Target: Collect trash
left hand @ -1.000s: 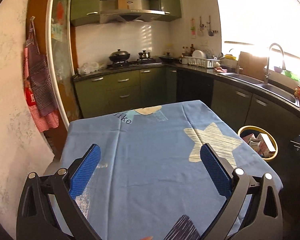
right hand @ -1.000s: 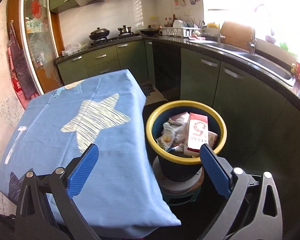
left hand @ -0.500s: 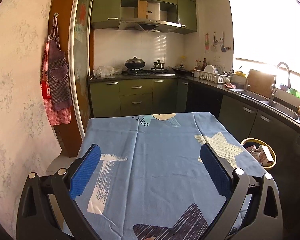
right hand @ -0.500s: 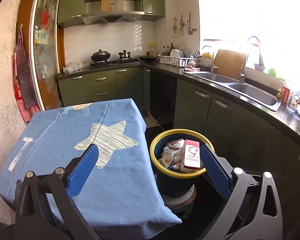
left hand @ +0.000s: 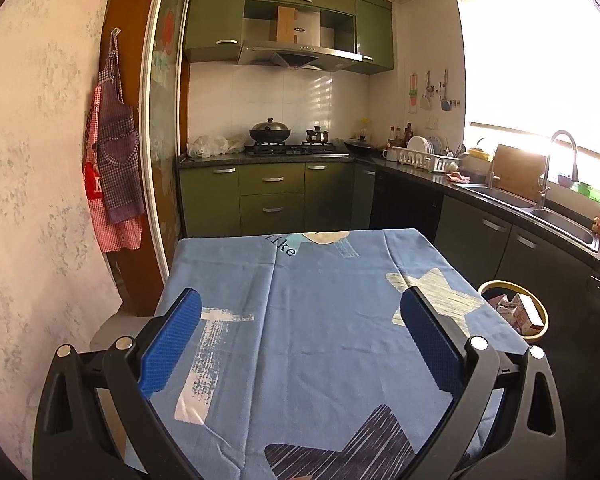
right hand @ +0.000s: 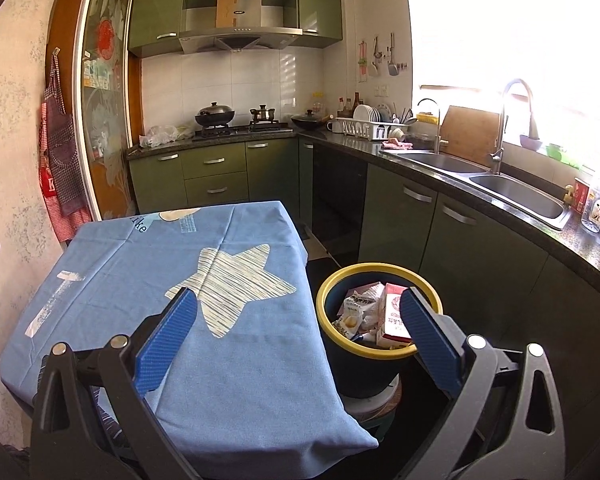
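While both tools stand with their blue pads spread wide and nothing between them, the left tool (left hand: 300,332) hangs over the blue star-printed cloth of the table (left hand: 320,312), and the right tool (right hand: 298,328) sits at lower centre of its frame, above the table's edge. The trash (right hand: 374,314) lies heaped in a dark bin (right hand: 362,368) with a yellow rim, right of centre beside the table: a red-and-white carton, a white printed packet and crumpled pale wrappers. In the left view the bin (left hand: 514,312) shows at the right edge.
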Motion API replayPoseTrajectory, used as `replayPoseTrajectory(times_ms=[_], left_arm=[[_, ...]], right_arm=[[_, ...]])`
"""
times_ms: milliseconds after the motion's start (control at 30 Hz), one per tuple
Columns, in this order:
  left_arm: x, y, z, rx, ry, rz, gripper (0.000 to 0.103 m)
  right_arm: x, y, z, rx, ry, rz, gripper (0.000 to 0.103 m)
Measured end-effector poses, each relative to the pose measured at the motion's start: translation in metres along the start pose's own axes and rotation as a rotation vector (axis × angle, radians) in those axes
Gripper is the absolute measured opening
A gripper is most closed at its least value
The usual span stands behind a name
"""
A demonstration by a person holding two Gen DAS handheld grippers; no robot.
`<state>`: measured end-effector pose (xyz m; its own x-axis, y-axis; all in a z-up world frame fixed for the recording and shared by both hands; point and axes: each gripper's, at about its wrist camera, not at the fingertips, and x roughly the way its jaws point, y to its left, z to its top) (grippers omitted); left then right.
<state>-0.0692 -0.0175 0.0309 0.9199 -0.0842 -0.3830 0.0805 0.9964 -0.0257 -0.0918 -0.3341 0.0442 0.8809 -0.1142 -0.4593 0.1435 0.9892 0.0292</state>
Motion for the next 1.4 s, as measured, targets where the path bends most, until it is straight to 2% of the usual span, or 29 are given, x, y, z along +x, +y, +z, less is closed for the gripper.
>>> replayPoseTrajectory(times_ms=[1400], left_arm=[[0.012,-0.008,-0.004,0.021,0.022,-0.026,0.098]], right_arm=[[0.007,-0.005,-0.006,0.018,0.004,-0.004,0.096]])
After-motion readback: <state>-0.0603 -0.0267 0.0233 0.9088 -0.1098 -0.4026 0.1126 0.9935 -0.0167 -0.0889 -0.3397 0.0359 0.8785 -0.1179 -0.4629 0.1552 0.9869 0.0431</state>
